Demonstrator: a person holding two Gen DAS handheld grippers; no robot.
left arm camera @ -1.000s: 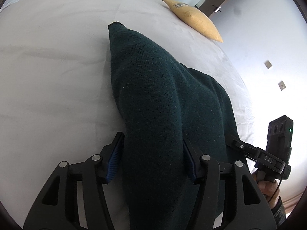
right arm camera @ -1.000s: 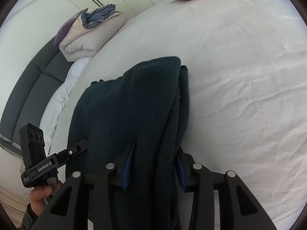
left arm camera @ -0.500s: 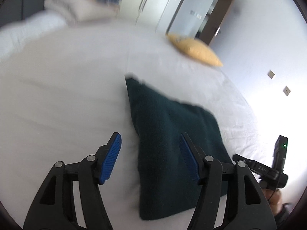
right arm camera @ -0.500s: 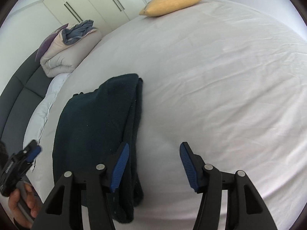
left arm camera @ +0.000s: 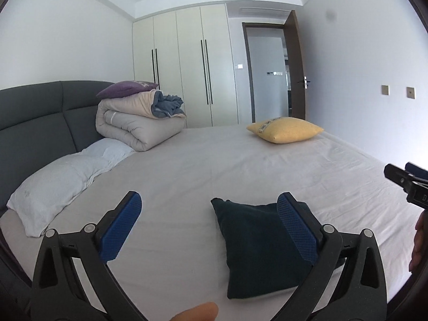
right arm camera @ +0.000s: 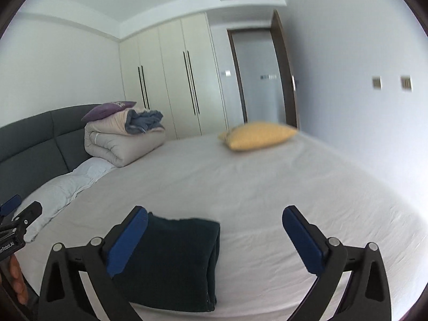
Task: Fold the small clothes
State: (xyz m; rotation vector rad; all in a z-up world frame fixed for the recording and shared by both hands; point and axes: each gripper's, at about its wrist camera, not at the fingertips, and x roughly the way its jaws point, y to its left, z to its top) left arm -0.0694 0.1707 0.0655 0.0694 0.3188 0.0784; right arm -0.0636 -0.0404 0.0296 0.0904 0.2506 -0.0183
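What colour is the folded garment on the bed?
Very dark green garment, clearest in the left wrist view.

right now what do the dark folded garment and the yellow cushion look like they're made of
Dark folded garment: looks like a thick matte knit or fleece in deep teal; soft rounded fold edges and no sheen, though the weave is too fine to confirm. Yellow cushion: apparently a matte woven fabric cover over plump stuffing, with a patterned strip along its top edge; the exact fibre cannot be told.
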